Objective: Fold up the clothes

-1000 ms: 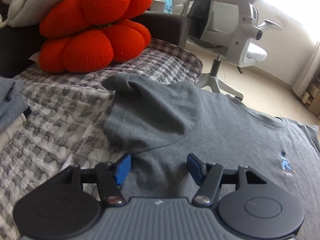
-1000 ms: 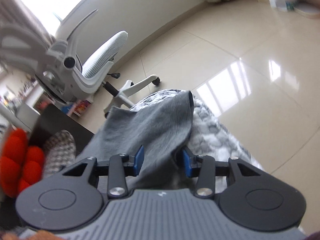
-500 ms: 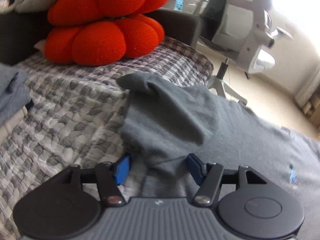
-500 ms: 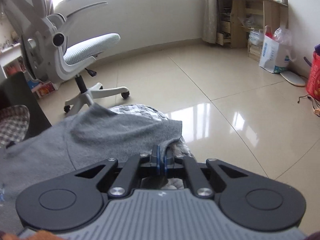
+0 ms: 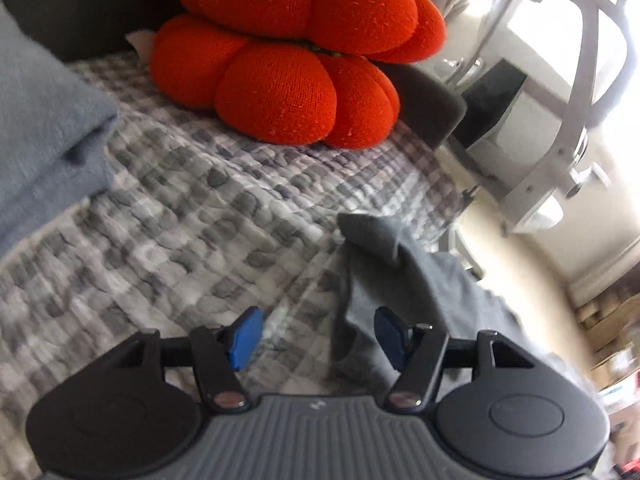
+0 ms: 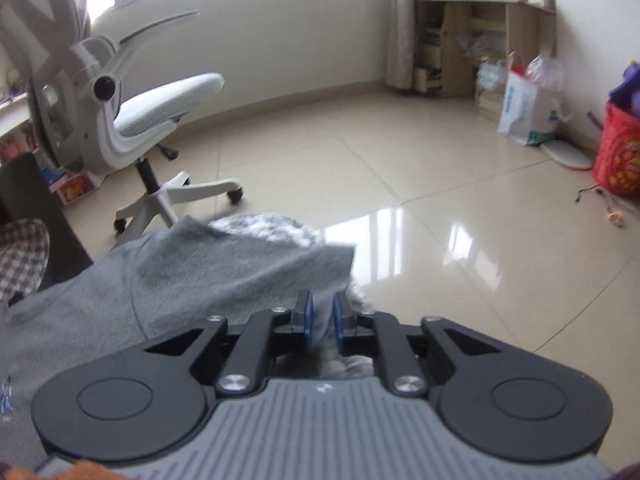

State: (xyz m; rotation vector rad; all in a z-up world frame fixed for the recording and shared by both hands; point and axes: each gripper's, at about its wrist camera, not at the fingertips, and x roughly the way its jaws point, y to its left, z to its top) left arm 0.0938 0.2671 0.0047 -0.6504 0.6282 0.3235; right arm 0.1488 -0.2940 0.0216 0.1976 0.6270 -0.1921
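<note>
Plain grey cotton T-shirt [image 6: 168, 280] lies spread on checked grey-and-white woven bed cover [image 5: 192, 216]. One sleeve [image 5: 372, 236] rumpled, folded back on itself, end raised. Opposite sleeve [image 6: 280, 264] reaches the cover's edge, hem lifted. Small blue print [image 6: 6, 394] on chest, blurred.

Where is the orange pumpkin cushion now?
In the left wrist view, the orange pumpkin cushion sits top centre on the checkered blanket, beyond the grey T-shirt.

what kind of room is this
Likely a lived-in bedroom or home study: a quilted checked bed cover with a red pumpkin-shaped cushion, a white office chair, and cluttered wooden shelves over a glossy tiled floor.
</note>
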